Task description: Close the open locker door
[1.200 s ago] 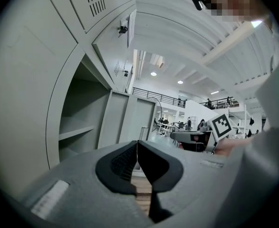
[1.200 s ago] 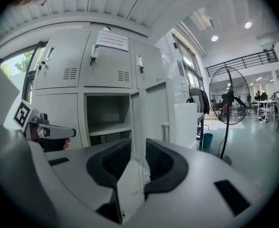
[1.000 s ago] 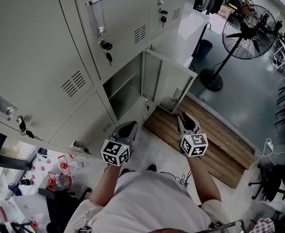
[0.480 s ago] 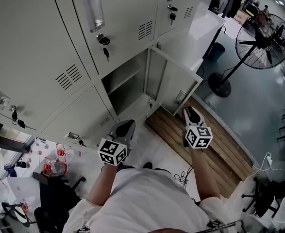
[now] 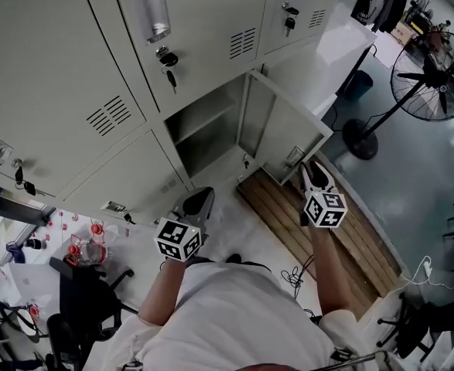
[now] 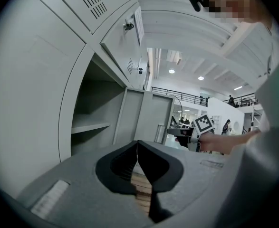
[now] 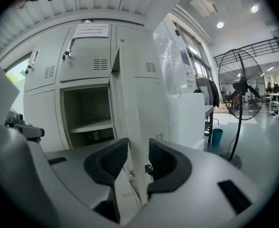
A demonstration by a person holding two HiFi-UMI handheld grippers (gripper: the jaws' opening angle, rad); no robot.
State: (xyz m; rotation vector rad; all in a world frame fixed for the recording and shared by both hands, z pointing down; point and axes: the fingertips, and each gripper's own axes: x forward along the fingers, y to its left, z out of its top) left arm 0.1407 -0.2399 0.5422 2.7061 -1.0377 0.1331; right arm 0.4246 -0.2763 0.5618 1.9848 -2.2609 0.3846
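Note:
The grey locker bank fills the head view's upper left. One lower compartment stands open, and its door swings out to the right. My right gripper is just below the door's handle side. Its jaws are opening. In the right gripper view the door's edge shows through the gap, and the pads do not touch it. My left gripper hangs lower left of the compartment, in front of the lockers' base. In the left gripper view its jaws are shut with nothing in them.
A wooden pallet lies on the floor under the right gripper. A white cabinet stands right of the lockers, with a standing fan beyond it. Keys hang in several locks. A cart with red items is at lower left.
The right gripper has moved up and to the right, closer to the open door's handle side. The left gripper has stayed roughly where it was. The head view has shifted slightly.

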